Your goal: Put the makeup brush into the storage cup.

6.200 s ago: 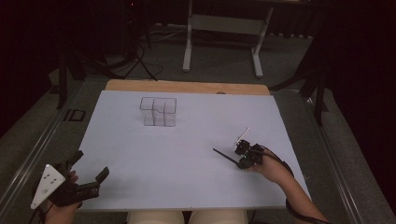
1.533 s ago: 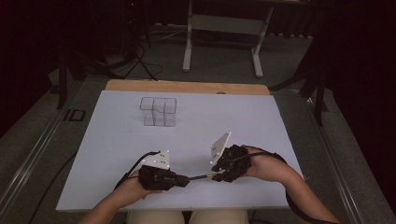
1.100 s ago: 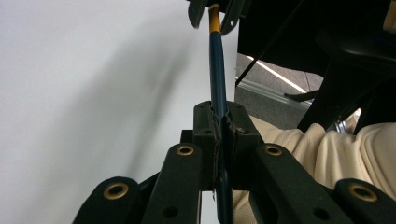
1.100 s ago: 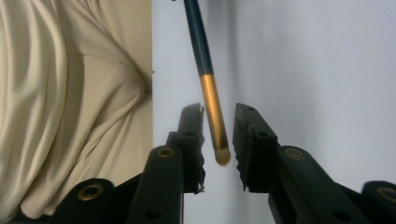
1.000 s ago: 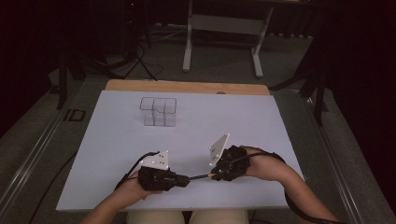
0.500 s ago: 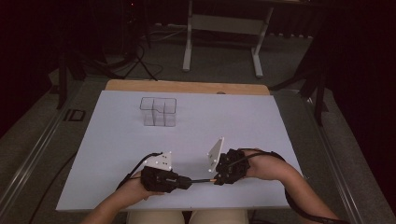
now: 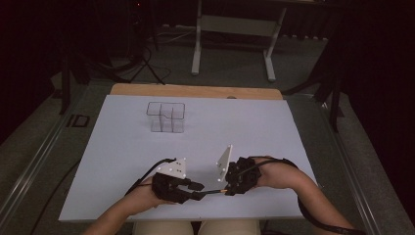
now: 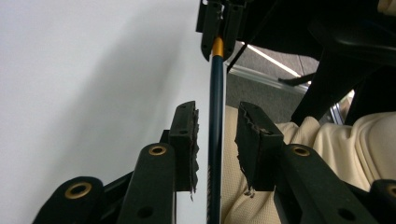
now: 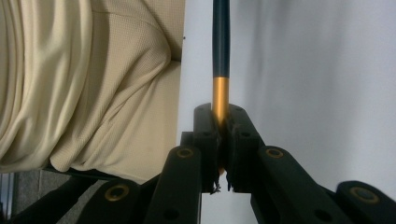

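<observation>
From above, the person's two hands meet near the front edge of the white table (image 7: pixel 122 161), the left gripper (image 7: pixel 195 190) and right gripper (image 7: pixel 226 187) pointing at each other with a thin dark pen (image 7: pixel 210 192) bridging the gap between them. That high view also takes in a clear compartment box (image 7: pixel 166 117) standing well apart, toward the far edge, but the pen there is too slim to make out how it is gripped.

The gripper views settle that. In the right gripper view, the right gripper (image 9: pixel 223 140) has its jaws closed tight on the pen (image 9: pixel 221 42) at its gold band, the dark blue barrel running straight out beyond the tips, along the front edge of the table (image 9: pixel 317 70), with the person's cream trousers (image 9: pixel 93 84) to one side.

In the left gripper view, the left gripper (image 8: pixel 215 135) has just been opening: its jaws stand a little apart, the pen (image 8: pixel 216 121) passing between them, close against one pad (image 8: pixel 187 140) and clear of the other. Farther off in that view, the right gripper (image 8: pixel 219 28) clamps the gold end.
</observation>
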Demonstrator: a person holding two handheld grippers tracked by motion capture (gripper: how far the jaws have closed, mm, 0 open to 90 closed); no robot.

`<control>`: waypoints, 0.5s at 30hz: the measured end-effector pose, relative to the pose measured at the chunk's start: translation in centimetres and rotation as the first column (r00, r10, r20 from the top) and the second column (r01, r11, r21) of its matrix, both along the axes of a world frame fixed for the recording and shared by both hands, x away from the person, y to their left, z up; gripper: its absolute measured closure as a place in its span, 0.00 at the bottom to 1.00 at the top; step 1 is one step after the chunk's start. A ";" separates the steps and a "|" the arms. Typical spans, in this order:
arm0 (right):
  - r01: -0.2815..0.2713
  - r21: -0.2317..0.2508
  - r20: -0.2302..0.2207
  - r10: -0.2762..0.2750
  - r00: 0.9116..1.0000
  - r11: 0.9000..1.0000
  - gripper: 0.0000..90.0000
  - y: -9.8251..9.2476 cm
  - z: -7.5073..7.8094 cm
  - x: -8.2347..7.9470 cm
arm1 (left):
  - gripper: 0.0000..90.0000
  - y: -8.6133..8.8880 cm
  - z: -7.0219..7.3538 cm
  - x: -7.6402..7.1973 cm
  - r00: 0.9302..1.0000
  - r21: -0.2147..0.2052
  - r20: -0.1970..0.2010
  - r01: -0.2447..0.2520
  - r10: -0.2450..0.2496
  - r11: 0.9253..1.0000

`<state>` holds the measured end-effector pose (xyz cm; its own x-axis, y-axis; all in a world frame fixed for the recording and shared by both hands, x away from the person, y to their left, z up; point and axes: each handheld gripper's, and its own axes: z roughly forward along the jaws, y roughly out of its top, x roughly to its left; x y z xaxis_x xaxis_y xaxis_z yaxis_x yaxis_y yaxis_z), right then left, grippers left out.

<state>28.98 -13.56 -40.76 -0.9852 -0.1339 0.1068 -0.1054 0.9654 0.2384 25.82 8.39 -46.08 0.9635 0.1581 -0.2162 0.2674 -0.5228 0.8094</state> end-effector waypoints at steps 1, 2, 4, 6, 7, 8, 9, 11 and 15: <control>0.000 -0.001 -0.003 0.000 1.000 1.000 0.94 0.1 0.0 -0.1 | 0.80 -0.2 0.0 0.0 1.000 0.003 -0.002 0.006 -0.006 1.000; 0.000 -0.002 0.000 0.000 1.000 1.000 0.94 0.2 0.0 -0.1 | 0.81 -0.4 0.0 0.1 1.000 0.007 -0.003 0.009 -0.009 1.000; -0.003 0.000 -0.003 0.003 1.000 1.000 0.94 0.3 0.1 -0.1 | 0.86 -0.7 0.0 0.1 1.000 0.011 -0.001 0.018 -0.018 1.000; -0.007 0.007 0.004 0.007 1.000 1.000 0.94 0.4 0.2 0.0 | 0.86 -0.9 0.0 0.1 1.000 0.018 0.003 0.020 -0.020 1.000; -0.007 0.009 0.002 0.007 1.000 1.000 0.94 0.4 0.2 0.0 | 0.88 -1.0 0.0 0.2 1.000 0.022 0.001 0.018 -0.018 1.000; -0.007 0.008 0.004 0.007 1.000 1.000 0.94 0.4 0.2 0.0 | 0.88 -1.0 -0.1 0.3 1.000 0.033 -0.004 0.012 -0.012 0.999; -0.007 0.009 0.006 0.007 1.000 1.000 0.94 0.5 0.2 0.0 | 0.88 -1.1 -0.1 0.3 1.000 0.040 -0.010 0.010 -0.009 0.999; -0.004 0.020 0.000 0.004 1.000 1.000 0.94 0.5 0.3 0.0 | 0.88 -1.2 -0.2 0.3 1.000 0.055 -0.009 0.005 -0.004 0.998; -0.009 0.011 0.005 0.009 1.000 1.000 0.94 0.5 0.3 0.0 | 0.94 -1.4 -0.3 0.1 1.000 0.065 0.013 0.025 -0.026 0.998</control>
